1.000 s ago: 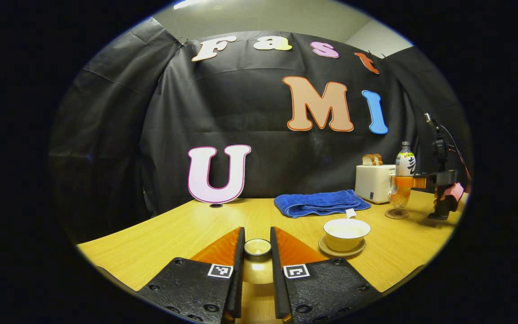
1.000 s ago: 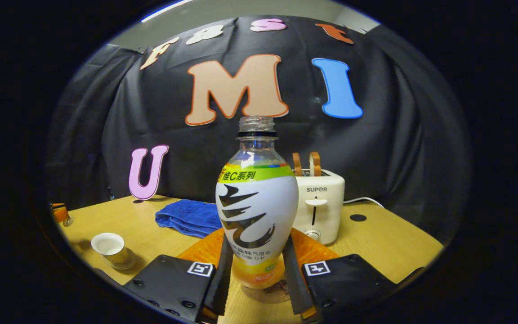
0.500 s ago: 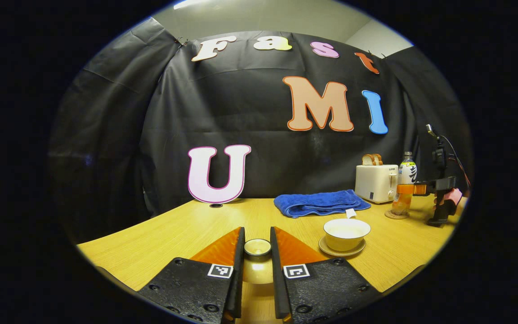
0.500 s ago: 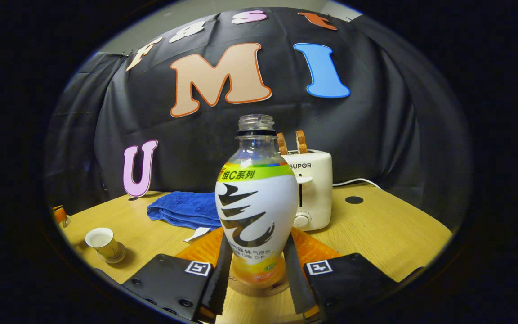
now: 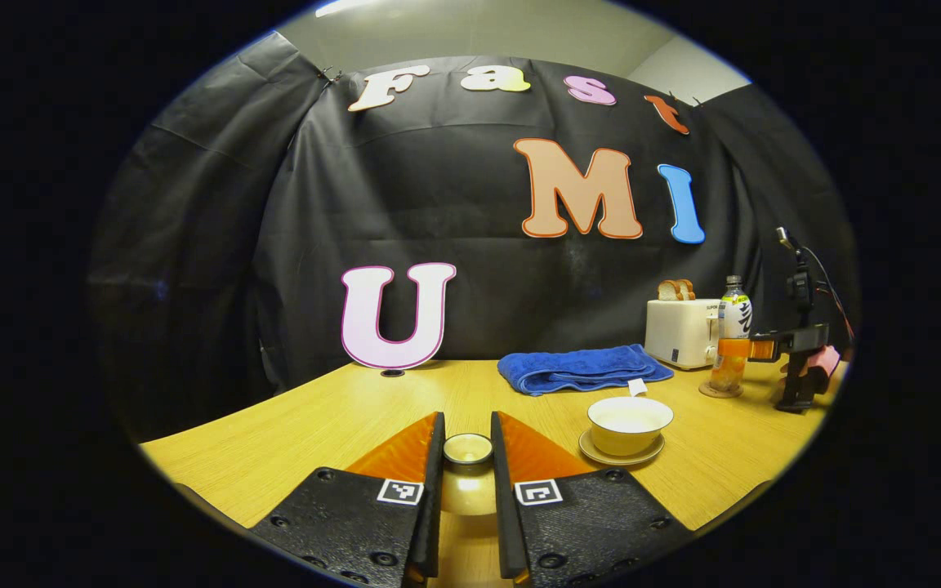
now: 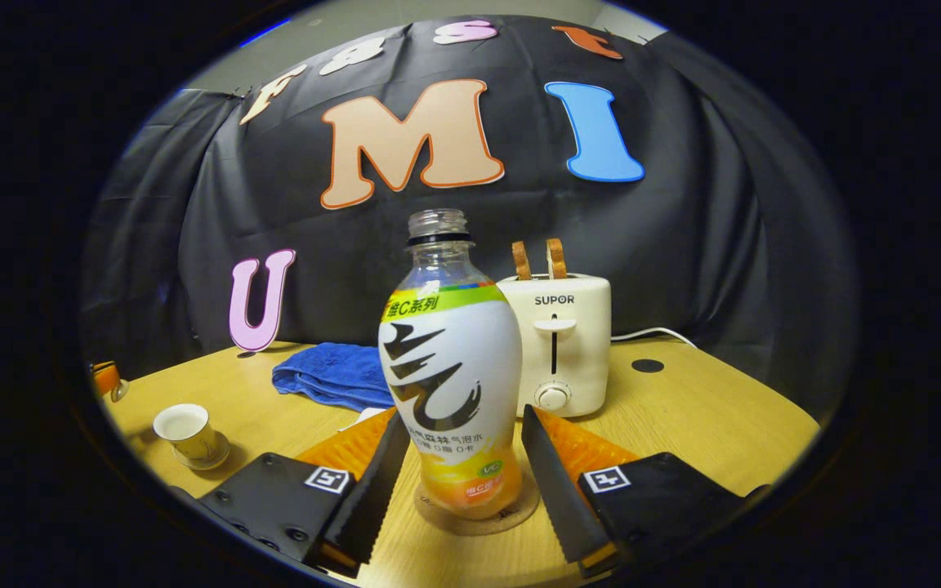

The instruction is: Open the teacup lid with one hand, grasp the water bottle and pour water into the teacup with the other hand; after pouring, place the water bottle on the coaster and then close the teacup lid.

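The water bottle (image 6: 450, 384) stood upright on the round coaster (image 6: 477, 508), uncapped, near the toaster (image 6: 559, 343) at the back of the bench (image 6: 699, 416). The right gripper (image 6: 461, 482) had let go: its fingers were spread, with a gap on either side of the bottle, whereas half a second earlier they had pressed against its lower body. In the left gripper view the same bottle (image 5: 732, 343) was seen far off on its coaster (image 5: 720, 390), with the right gripper (image 5: 769, 347) level with its waist. Judged from this, the placing step was finished and only the closing of the teacup remained. The teacup (image 5: 629, 425) sat open on its saucer (image 5: 621, 451), apart from the bottle, in front of the folded blue towel (image 5: 583, 367); its inside looked pale, and the water level could not be made out. The left gripper (image 5: 467, 465) was clenched on the lid (image 5: 468, 449), both fingers pressing on the knob, held low over the bench just left of the cup. The next move would likely be to carry the lid across over the cup and lower it squarely; a tilted lid could catch the rim. The right gripper should back straight off so as not to knock the bottle.
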The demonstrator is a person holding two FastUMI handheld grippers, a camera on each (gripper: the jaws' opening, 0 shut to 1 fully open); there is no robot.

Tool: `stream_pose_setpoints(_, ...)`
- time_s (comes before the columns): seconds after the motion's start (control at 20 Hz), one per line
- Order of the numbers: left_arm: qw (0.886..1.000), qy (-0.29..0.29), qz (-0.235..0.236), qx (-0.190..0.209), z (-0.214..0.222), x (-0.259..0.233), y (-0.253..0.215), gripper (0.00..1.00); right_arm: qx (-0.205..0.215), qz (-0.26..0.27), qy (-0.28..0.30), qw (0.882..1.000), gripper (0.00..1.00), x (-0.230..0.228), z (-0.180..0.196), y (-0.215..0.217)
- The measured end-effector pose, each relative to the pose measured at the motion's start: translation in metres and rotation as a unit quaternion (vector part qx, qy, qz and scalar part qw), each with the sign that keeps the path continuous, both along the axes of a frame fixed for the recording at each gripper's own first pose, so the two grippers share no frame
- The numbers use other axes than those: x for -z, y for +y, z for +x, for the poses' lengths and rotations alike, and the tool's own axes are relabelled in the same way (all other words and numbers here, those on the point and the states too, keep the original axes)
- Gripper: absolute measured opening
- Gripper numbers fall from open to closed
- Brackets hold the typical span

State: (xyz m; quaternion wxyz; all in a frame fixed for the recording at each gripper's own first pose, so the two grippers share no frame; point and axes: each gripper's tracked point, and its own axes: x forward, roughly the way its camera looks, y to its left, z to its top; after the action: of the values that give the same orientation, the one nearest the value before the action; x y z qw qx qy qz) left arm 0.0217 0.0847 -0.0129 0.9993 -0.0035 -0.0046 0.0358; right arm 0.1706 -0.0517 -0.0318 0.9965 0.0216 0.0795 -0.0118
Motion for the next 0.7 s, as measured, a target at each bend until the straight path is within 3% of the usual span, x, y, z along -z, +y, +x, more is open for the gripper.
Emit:
stream_pose_setpoints(0.3, 1.000, -0.001, -0.001, -0.001, 0.000, 0.000, 0.000, 0.26, -0.008, -0.023, -0.018, 1.000, 0.85, -0.006, -0.013, 0.006)
stream_pose_setpoints(0.4, 1.000, -0.001, -0.001, -0.002, 0.000, -0.001, 0.002, 0.26, -0.008, -0.024, -0.030, 0.999, 0.91, -0.010, -0.024, 0.008)
stream_pose_setpoints(0.55, 1.000, 0.000, 0.001, -0.013, 0.001, 0.000, 0.005, 0.26, -0.010, -0.025, -0.050, 0.998, 0.88, -0.016, -0.041, 0.011)
stream_pose_setpoints(0.7, 1.000, 0.000, -0.001, 0.001, 0.007, 0.000, -0.004, 0.26, -0.009, -0.025, -0.065, 0.998, 0.85, -0.022, -0.058, 0.009)
